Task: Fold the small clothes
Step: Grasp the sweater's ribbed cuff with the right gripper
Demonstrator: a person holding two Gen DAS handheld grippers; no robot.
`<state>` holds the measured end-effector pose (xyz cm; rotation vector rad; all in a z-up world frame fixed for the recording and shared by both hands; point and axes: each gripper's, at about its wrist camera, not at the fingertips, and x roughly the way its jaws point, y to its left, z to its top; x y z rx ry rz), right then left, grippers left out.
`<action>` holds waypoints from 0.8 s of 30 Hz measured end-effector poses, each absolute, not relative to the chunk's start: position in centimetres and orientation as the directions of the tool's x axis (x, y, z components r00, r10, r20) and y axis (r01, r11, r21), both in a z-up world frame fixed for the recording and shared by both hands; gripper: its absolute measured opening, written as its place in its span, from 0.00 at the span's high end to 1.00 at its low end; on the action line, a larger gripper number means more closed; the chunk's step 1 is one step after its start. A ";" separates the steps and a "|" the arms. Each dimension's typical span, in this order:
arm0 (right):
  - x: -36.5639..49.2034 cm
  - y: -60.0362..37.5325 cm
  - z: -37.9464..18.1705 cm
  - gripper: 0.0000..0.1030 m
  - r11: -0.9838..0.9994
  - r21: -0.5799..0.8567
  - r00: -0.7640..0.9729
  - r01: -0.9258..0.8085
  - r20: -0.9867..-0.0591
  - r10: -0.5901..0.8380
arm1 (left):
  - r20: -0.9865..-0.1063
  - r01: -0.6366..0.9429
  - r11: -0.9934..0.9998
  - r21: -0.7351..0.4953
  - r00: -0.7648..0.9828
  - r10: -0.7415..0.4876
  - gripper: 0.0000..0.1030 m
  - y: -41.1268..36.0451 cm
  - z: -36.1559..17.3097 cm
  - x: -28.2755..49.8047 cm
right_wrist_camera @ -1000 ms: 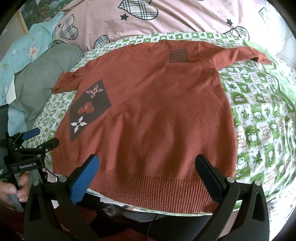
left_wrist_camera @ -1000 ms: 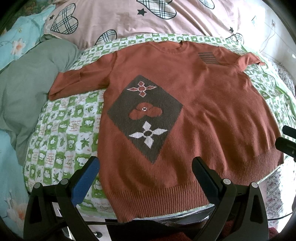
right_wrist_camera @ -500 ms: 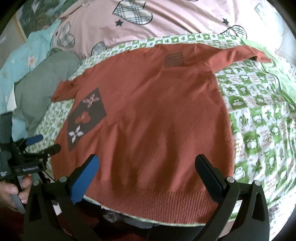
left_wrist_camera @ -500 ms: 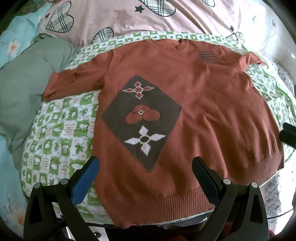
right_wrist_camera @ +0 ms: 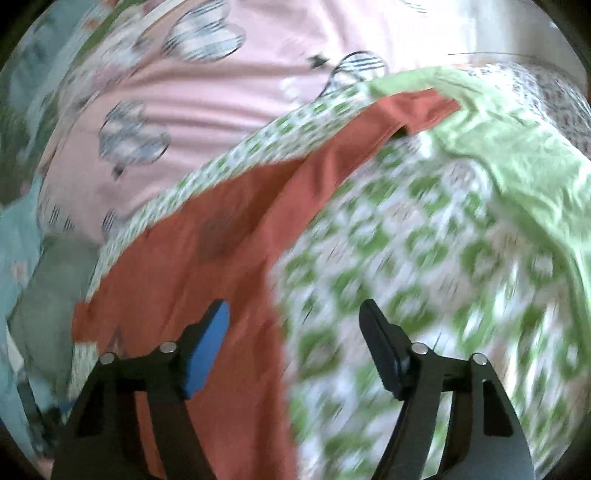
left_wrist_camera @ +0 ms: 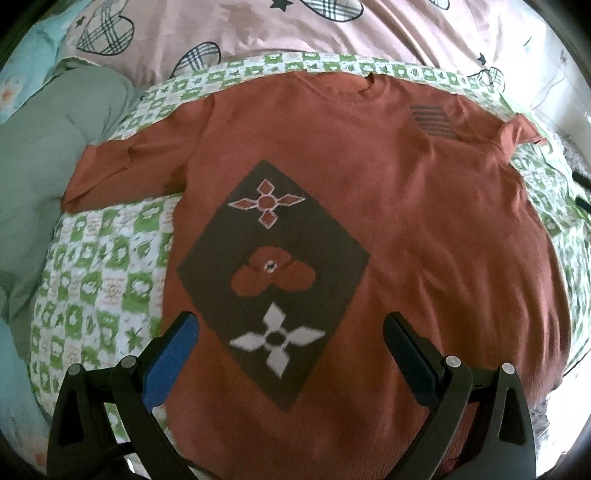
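A rust-orange knit sweater (left_wrist_camera: 424, 229) lies flat, front up, on the green checked blanket (left_wrist_camera: 99, 280). It has a dark diamond patch (left_wrist_camera: 273, 273) with flower shapes, and both sleeves are spread out. My left gripper (left_wrist_camera: 291, 332) is open and empty above the sweater's lower left part. My right gripper (right_wrist_camera: 293, 321) is open and empty over the sweater's right edge (right_wrist_camera: 236, 280), with the right sleeve (right_wrist_camera: 388, 122) stretching away ahead. The right wrist view is blurred by motion.
A pink quilt with checked hearts (left_wrist_camera: 332, 29) lies behind the sweater. A grey-green cushion (left_wrist_camera: 40, 155) sits at the left. A plain light-green cloth (right_wrist_camera: 517, 155) lies to the right of the sleeve.
My left gripper has moved forward over the sweater's hem toward the diamond patch. My right gripper has swung fast to the right, toward the sweater's right side and sleeve, and its jaws look narrower.
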<state>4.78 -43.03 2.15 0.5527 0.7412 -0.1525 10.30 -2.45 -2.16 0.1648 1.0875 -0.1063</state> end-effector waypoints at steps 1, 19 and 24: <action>5.7 -44.8 2.3 0.37 0.830 0.434 0.734 0.350 -0.677 0.045 | -0.889 0.169 0.982 0.082 0.457 -0.004 0.03 -2.7 -2.3 10.7; 20.1 -69.0 -3.0 0.73 0.600 0.495 0.713 0.628 -0.675 -0.190 | -0.940 0.159 0.985 0.060 0.340 0.002 0.03 -6.5 -7.2 17.1; 21.2 -69.9 -4.8 0.89 0.585 0.506 0.712 0.634 -0.677 -0.186 | -0.942 0.159 0.986 0.056 0.335 -0.001 0.03 -6.8 -7.7 17.6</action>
